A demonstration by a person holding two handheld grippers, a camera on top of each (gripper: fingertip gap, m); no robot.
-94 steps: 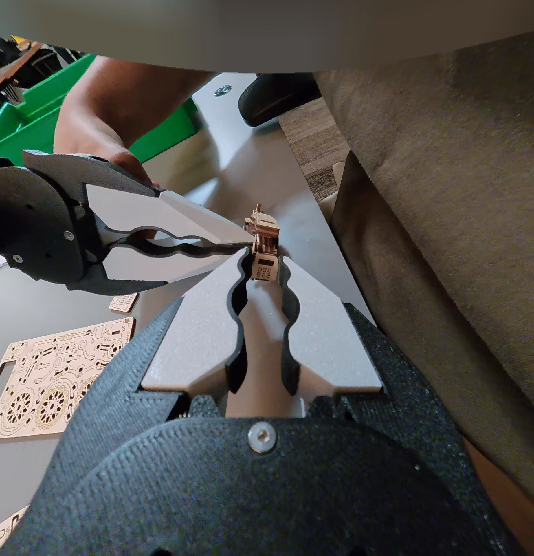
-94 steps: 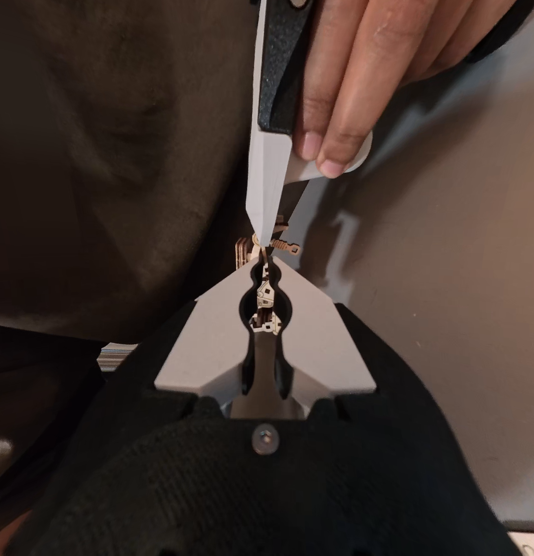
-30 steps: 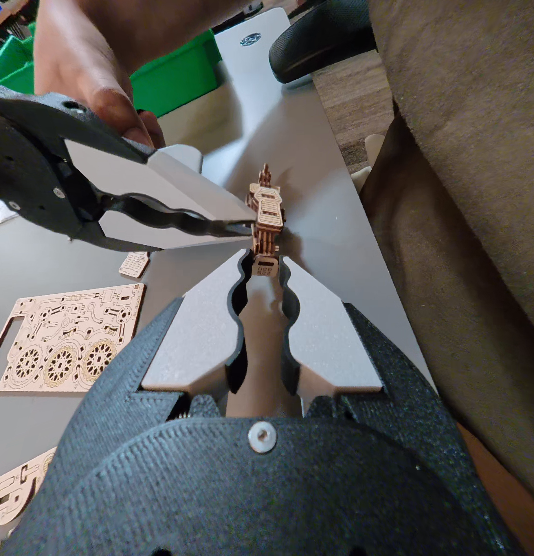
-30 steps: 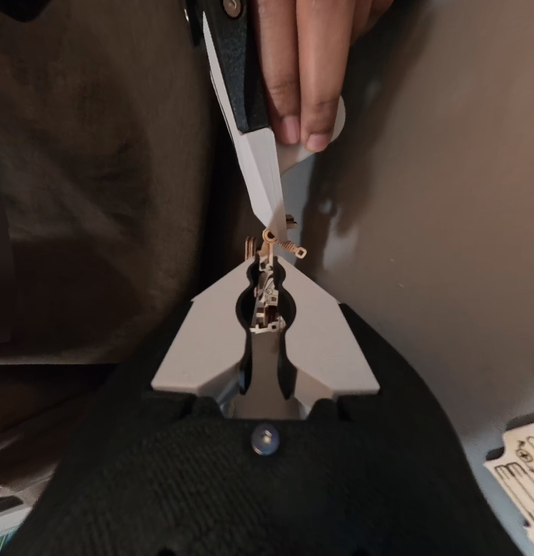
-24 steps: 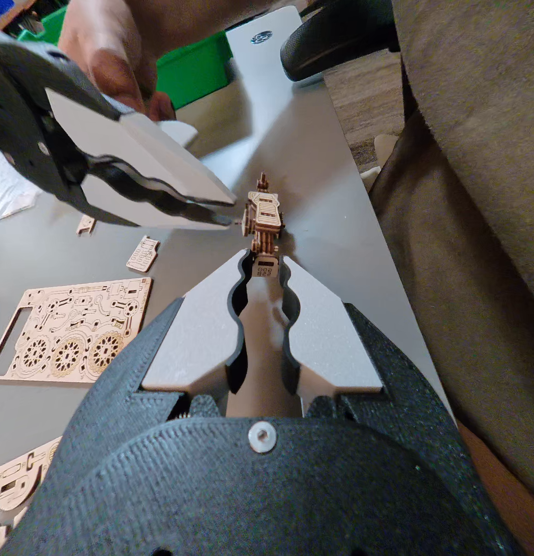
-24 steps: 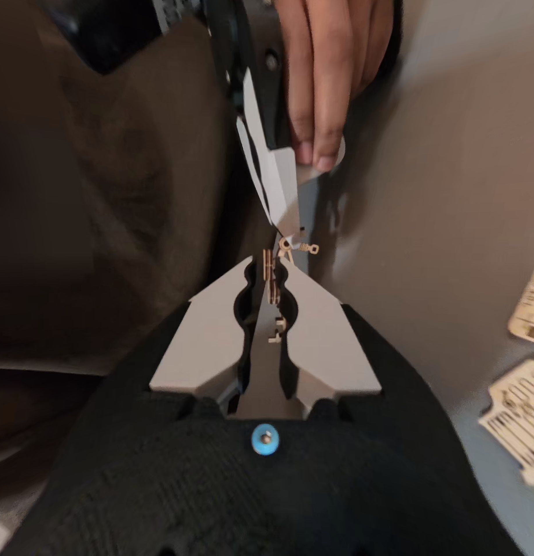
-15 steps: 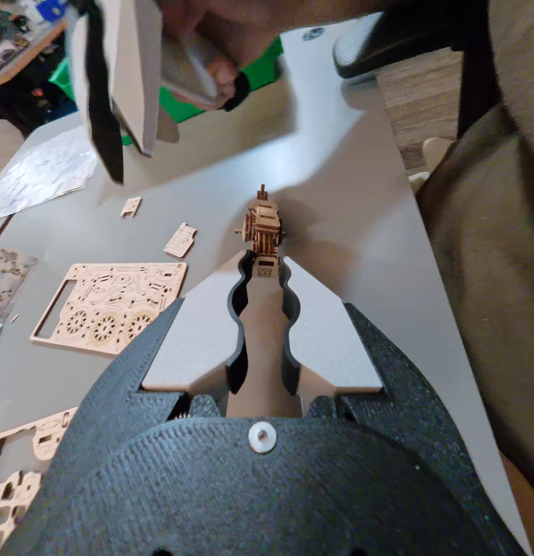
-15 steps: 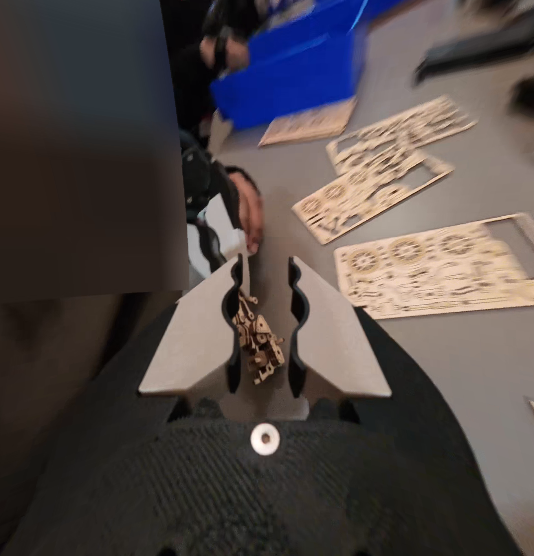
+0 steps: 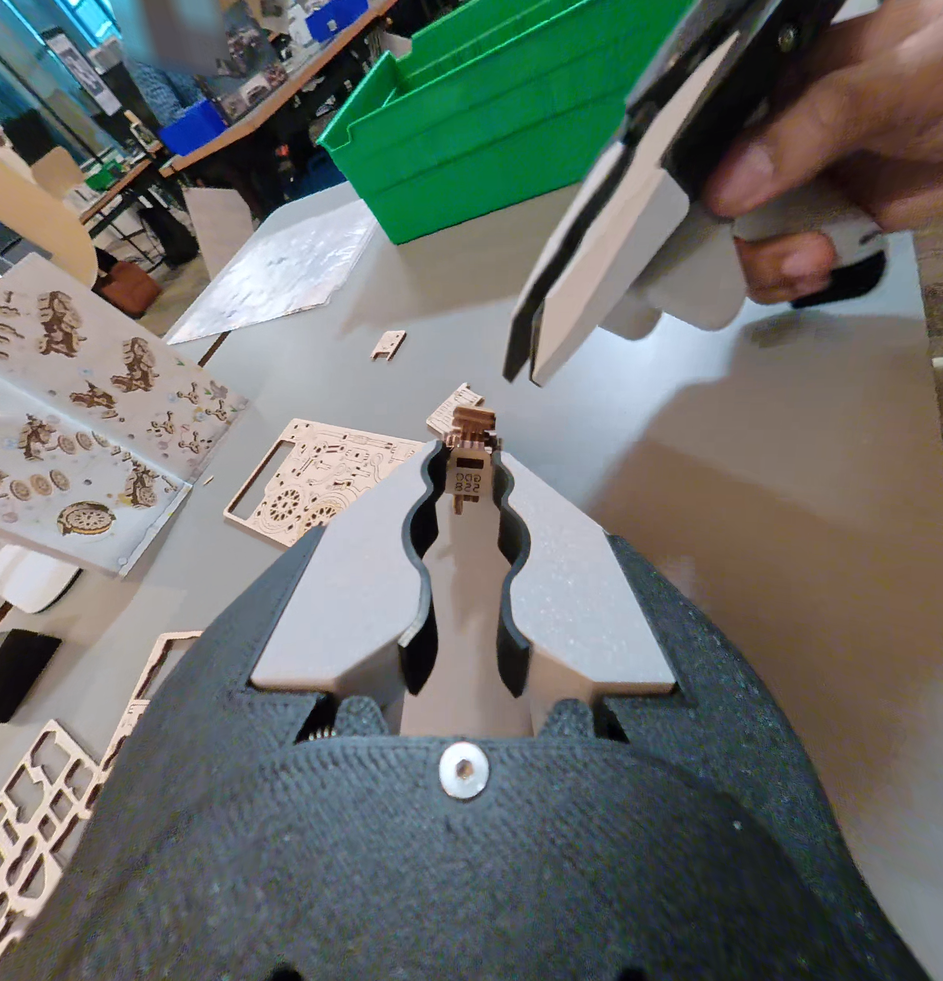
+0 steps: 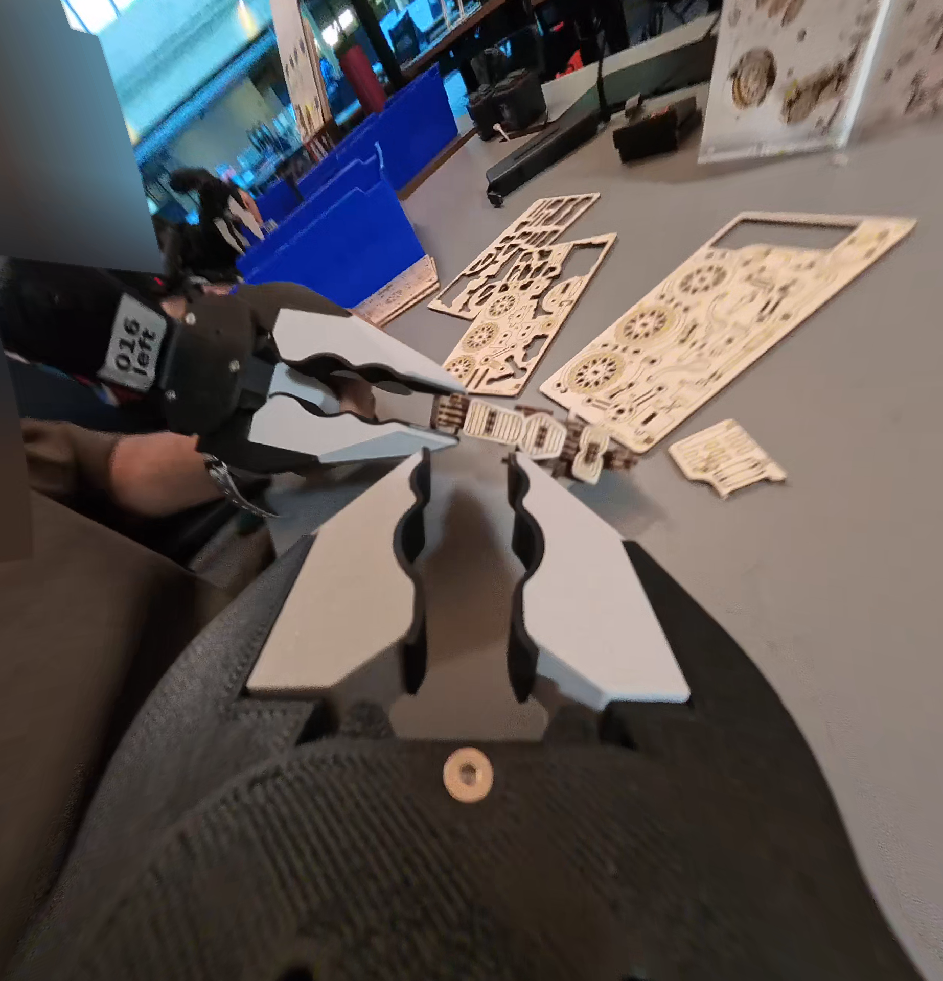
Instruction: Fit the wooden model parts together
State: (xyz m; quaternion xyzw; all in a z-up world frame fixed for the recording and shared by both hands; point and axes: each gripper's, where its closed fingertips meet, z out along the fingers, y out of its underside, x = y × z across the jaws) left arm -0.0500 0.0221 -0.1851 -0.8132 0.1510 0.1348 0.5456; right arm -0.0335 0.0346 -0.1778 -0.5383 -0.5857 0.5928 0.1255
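The left gripper (image 9: 466,448) pinches the wooden model assembly (image 9: 470,451) at its tips, long axis pointing away. The right gripper (image 10: 466,459), jaws parted and empty, sits just beside it, at upper right of the left wrist view.

The left wrist view sits close behind the left gripper (image 9: 466,451), low over the grey counter (image 9: 724,531), facing along its fingers toward the green bin (image 9: 458,132) at 12 o'clock. The right wrist view rides equally close behind the right gripper (image 10: 466,462), looking across the counter (image 10: 830,531) toward the blue bins (image 10: 352,233) at 11 o'clock. Both views share the small wooden model (image 9: 472,430) (image 10: 517,427), the cut-out wooden sheets (image 9: 320,478) (image 10: 724,329) and each other's gripper.
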